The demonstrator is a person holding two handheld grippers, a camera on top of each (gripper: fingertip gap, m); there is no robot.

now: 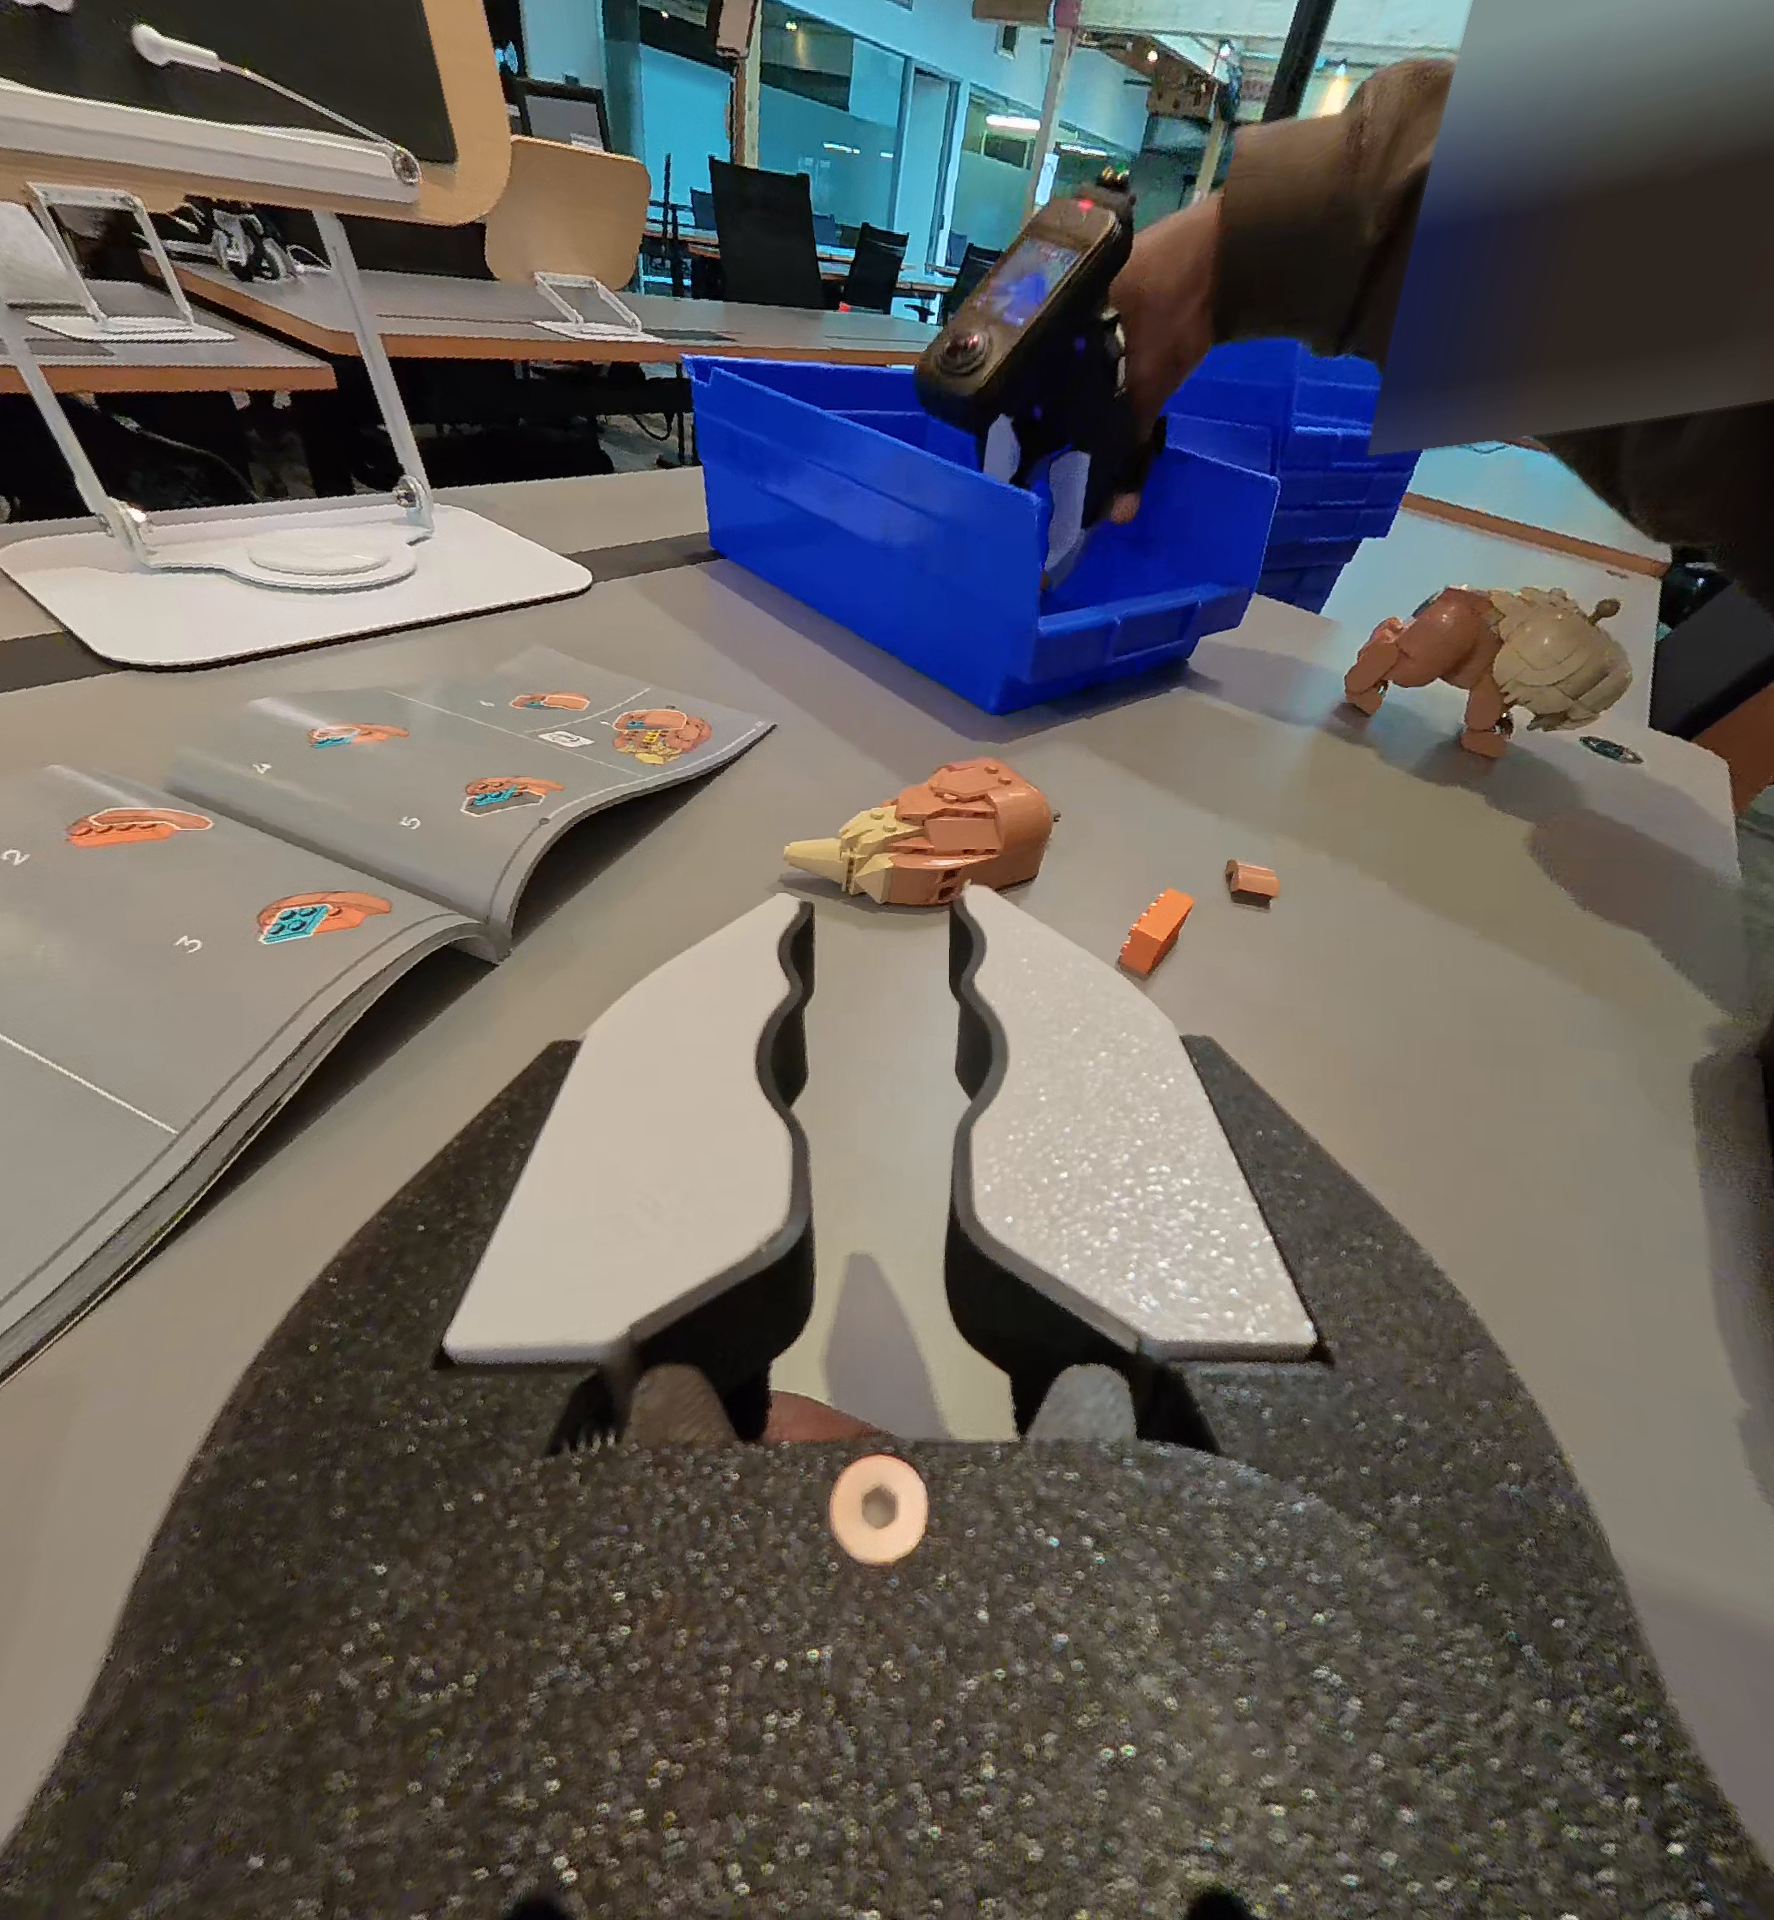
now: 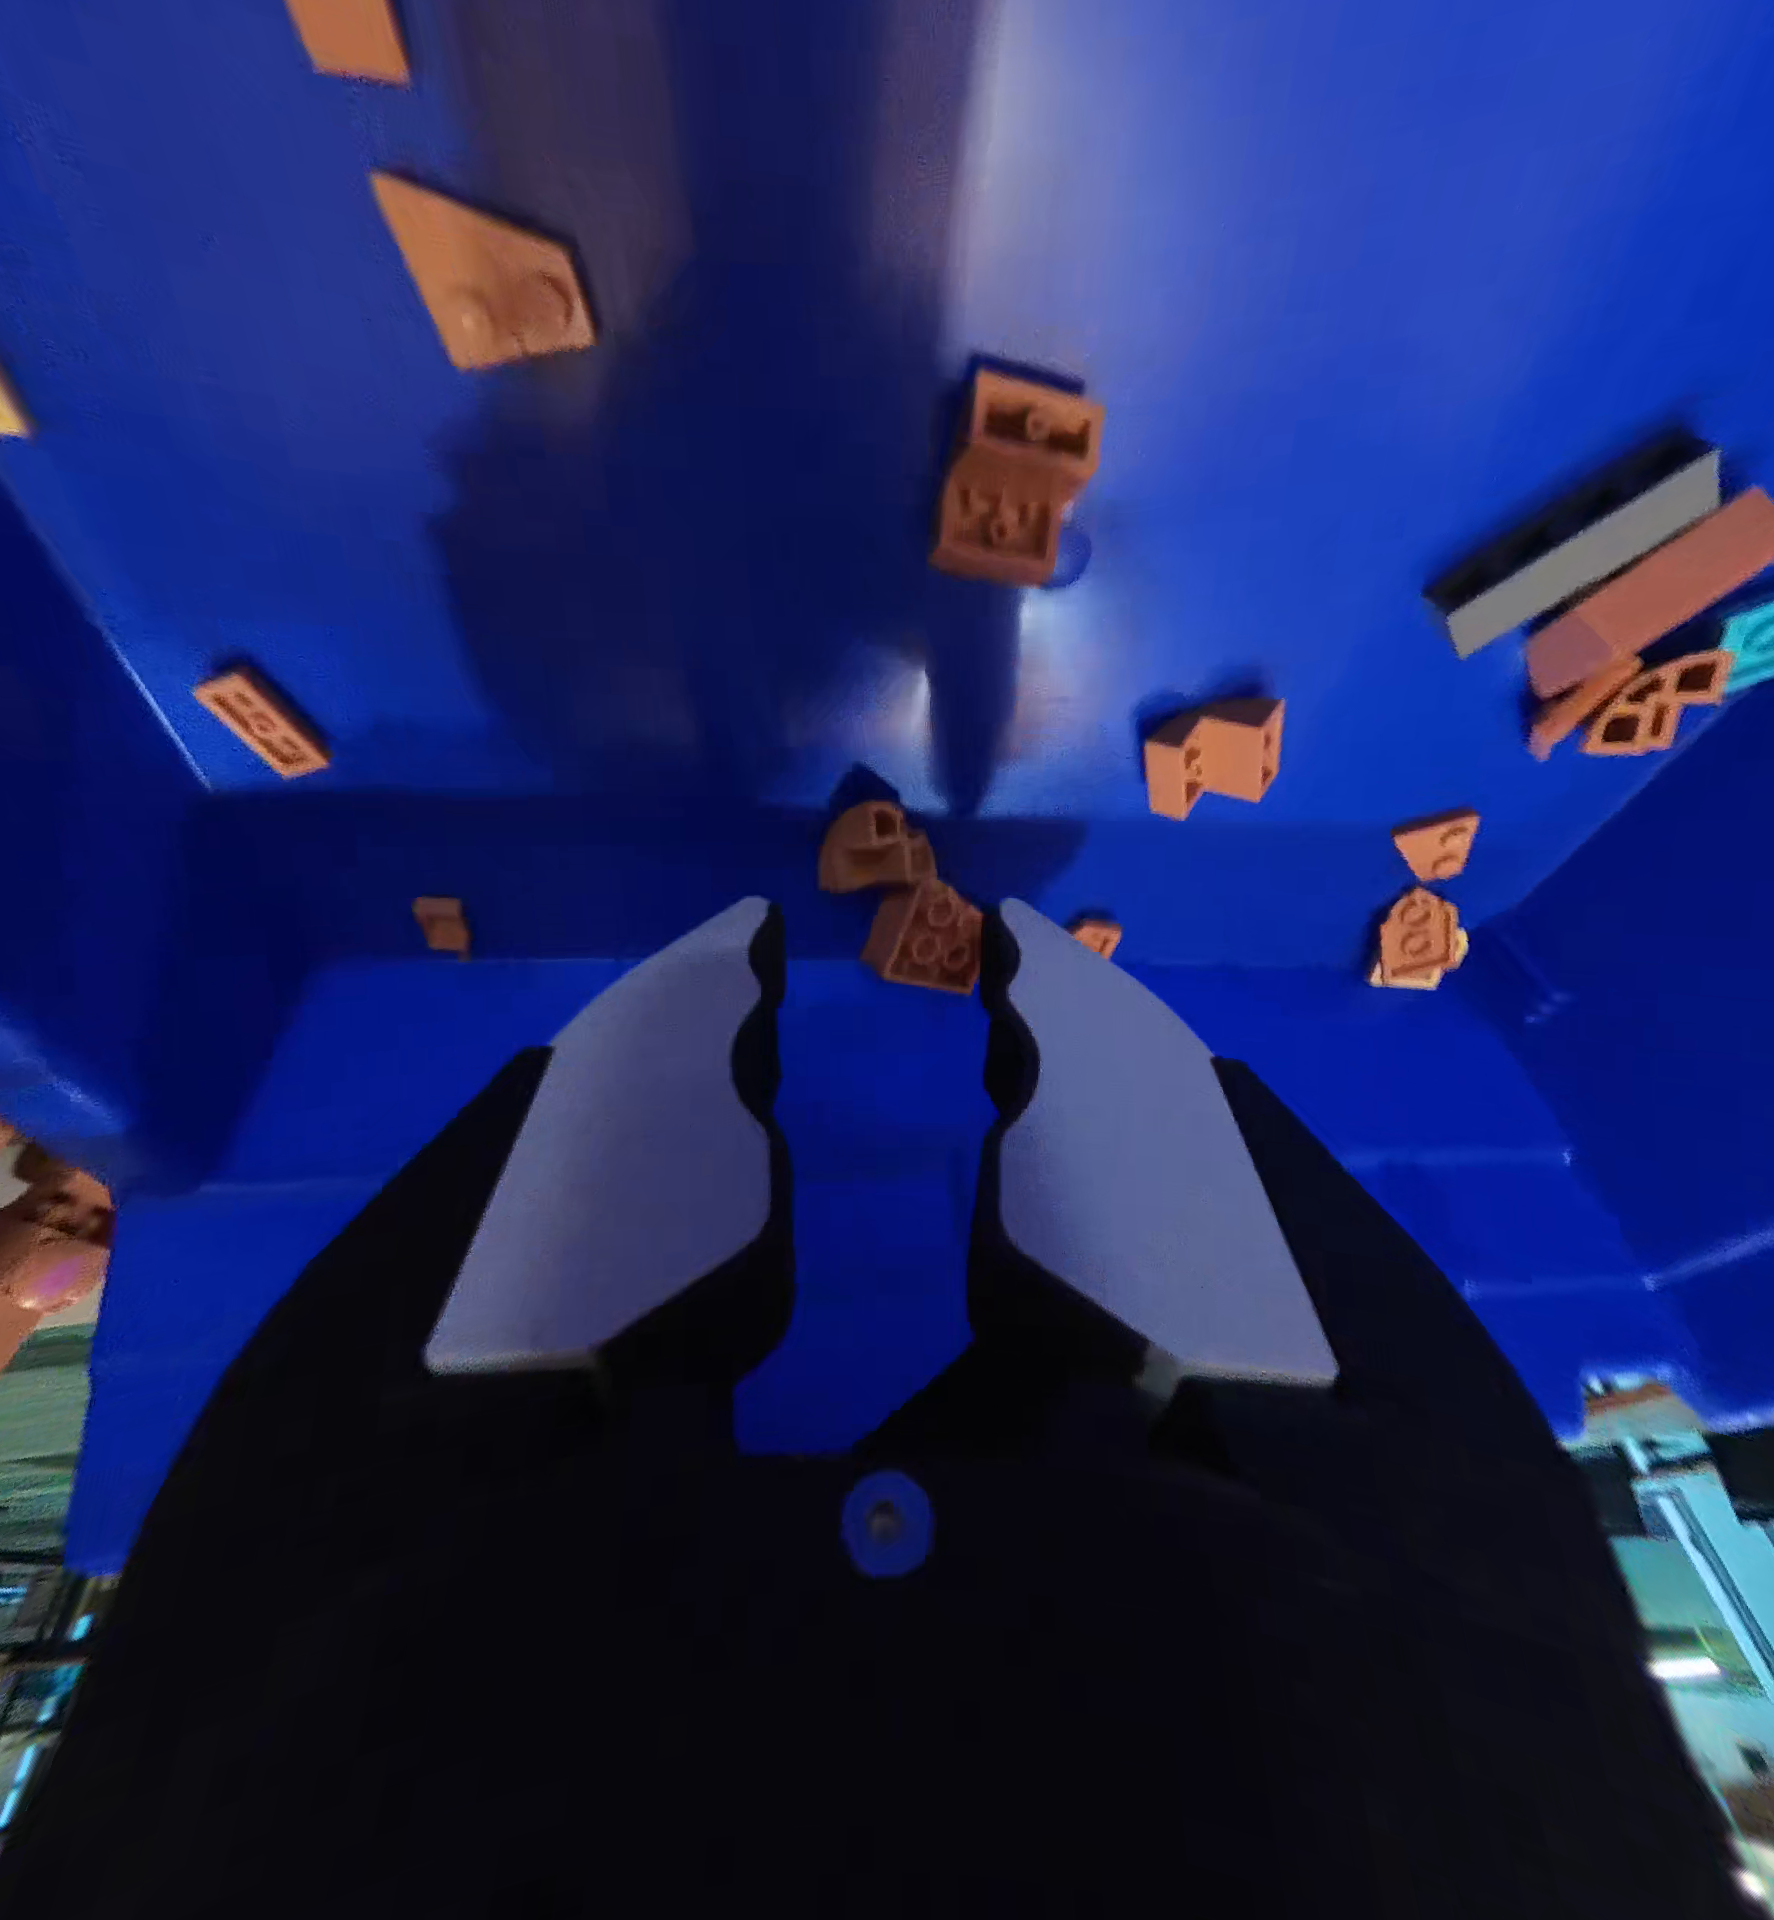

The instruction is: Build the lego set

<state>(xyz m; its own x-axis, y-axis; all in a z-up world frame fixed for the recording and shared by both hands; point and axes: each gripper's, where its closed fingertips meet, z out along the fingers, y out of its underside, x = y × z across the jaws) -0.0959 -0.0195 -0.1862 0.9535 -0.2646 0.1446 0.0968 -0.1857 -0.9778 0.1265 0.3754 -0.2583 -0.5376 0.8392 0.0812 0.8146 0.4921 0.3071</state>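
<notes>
1. At far left of the left wrist view, a white tablet stand [image 1: 280,582] sits at the back of the grey bench [image 1: 1382,1091], with an open instruction booklet [image 1: 270,883] lying flat in front of it.
2. At centre, the left tool [image 1: 881,914] hovers low over the bench, its two grey fingers parted with nothing between them; a half-built brown and tan lego head [image 1: 930,836] lies just beyond the tips.
3. Just right of the head, an orange brick [image 1: 1156,930] and a small brown brick [image 1: 1251,881] lie loose, apart from each other.
4. Behind them stands a blue bin [image 1: 883,551], and the right tool [image 1: 1054,520] is dipped into it, held by a person's hand [image 1: 1174,301].
5. At far right, a finished brown and tan lego creature [image 1: 1496,665] stands near the bench edge.
6. Inside the bin in the right wrist view, the right tool [image 2: 883,925] is open and empty, its tips beside a brown studded brick [image 2: 924,940] near the bin wall [image 2: 550,883]; other brown pieces [image 2: 1018,473] are scattered across the floor, and a grey, brown and teal cluster [image 2: 1631,592] lies at right.
</notes>
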